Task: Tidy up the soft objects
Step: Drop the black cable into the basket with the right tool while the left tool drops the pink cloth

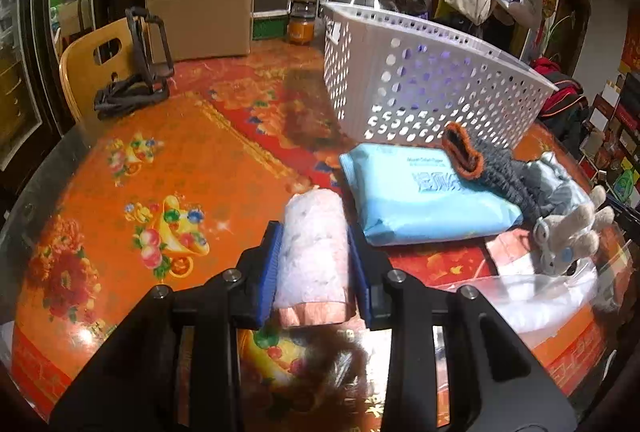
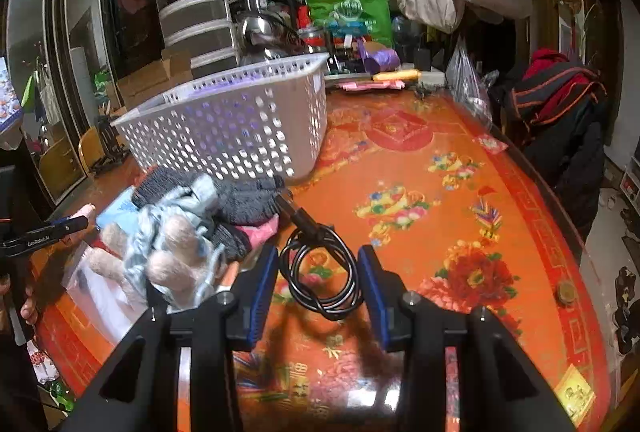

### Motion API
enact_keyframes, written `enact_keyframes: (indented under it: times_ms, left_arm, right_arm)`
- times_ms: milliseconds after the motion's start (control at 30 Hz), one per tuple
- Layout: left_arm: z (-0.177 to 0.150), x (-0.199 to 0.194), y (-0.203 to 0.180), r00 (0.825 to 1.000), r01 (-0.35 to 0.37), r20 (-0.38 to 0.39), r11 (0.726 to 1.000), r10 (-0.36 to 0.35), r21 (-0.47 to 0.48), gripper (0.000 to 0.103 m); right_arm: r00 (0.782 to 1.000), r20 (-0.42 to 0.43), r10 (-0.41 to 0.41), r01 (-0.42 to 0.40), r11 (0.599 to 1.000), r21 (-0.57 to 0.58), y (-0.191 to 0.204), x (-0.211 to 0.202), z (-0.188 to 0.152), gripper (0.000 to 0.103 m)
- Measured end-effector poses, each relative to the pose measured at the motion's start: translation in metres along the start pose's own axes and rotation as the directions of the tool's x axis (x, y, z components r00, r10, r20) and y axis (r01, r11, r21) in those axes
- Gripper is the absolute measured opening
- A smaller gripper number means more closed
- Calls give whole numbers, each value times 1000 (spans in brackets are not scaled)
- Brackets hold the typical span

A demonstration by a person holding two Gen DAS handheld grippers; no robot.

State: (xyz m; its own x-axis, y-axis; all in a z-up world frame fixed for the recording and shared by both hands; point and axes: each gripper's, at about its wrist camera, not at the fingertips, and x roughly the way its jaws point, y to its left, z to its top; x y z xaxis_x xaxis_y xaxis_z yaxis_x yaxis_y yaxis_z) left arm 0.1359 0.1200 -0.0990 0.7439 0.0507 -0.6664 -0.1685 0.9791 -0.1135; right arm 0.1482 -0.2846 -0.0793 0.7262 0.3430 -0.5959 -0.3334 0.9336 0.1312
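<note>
We read "GenRobot.AI" on the left gripper (image 2: 78, 222) from the right wrist view. The left gripper clamps one pink roll (image 1: 314, 256) above the table (image 1: 140, 160). The right gripper (image 2: 316, 284) stands half-open around one coiled black cable (image 2: 320, 272); whether it grips, we cannot tell. One white basket (image 1: 420, 80), one blue tissue pack (image 1: 416, 200) with unreadable print, one plush toy (image 1: 568, 232).
</note>
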Motion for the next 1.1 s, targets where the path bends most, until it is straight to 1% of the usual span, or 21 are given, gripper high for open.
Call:
enact_keyframes:
  times_ms: [167, 333, 433, 533, 600, 700, 767, 833, 867, 933, 967, 1033, 1100]
  left_arm:
    - [15, -19, 0, 999, 4, 42, 1000, -4, -2, 30]
    - [42, -38, -5, 997, 27, 72, 1000, -27, 2, 30]
    - [69, -50, -13, 994, 42, 100, 999, -43, 16, 30]
    - [108, -57, -22, 988, 103, 113, 995, -103, 14, 30]
    - [132, -57, -33, 986, 115, 119, 993, -118, 32, 30]
    - [168, -42, -54, 988, 121, 91, 991, -126, 57, 30]
    - [187, -26, -67, 990, 118, 70, 991, -122, 70, 30]
    - [205, -2, -77, 994, 106, 28, 992, -108, 69, 30]
    - [215, 13, -81, 995, 98, 0, 993, -99, 63, 30]
    - [227, 35, -87, 996, 86, -28, 994, -84, 66, 30]
    - [233, 47, -88, 997, 73, -39, 996, -71, 59, 30]
    - [238, 67, -89, 996, 63, -73, 997, -60, 45, 30]
    - [242, 84, -91, 993, 50, -106, 998, -44, 50, 30]
  right_arm:
    - [998, 67, -19, 22, 999, -37, 12, -22, 7, 40]
    - [994, 107, -12, 20, 997, -69, 24, -38, 23, 40]
    - [993, 122, -2, 11, 997, -77, 29, -42, 41, 40]
    - [991, 132, 12, 0, 996, -90, 37, -42, 66, 40]
    - [991, 133, 29, -15, 995, -101, 44, -39, 87, 40]
    - [991, 132, 22, -4, 991, -136, 60, -26, 124, 40]
    - [992, 124, -7, 26, 987, -160, 70, -9, 149, 40]
    - [995, 98, -36, 53, 983, -177, 76, 13, 169, 40]
    - [996, 79, -40, 53, 984, -170, 76, 26, 179, 40]
    - [998, 43, -48, 54, 986, -156, 73, 51, 194, 40]
    - [998, 20, -67, 70, 987, -146, 71, 64, 201, 40]
    - [997, -26, -68, 65, 992, -112, 65, 88, 210, 40]
    - [995, -58, -81, 74, 991, -114, 63, 105, 215, 40]
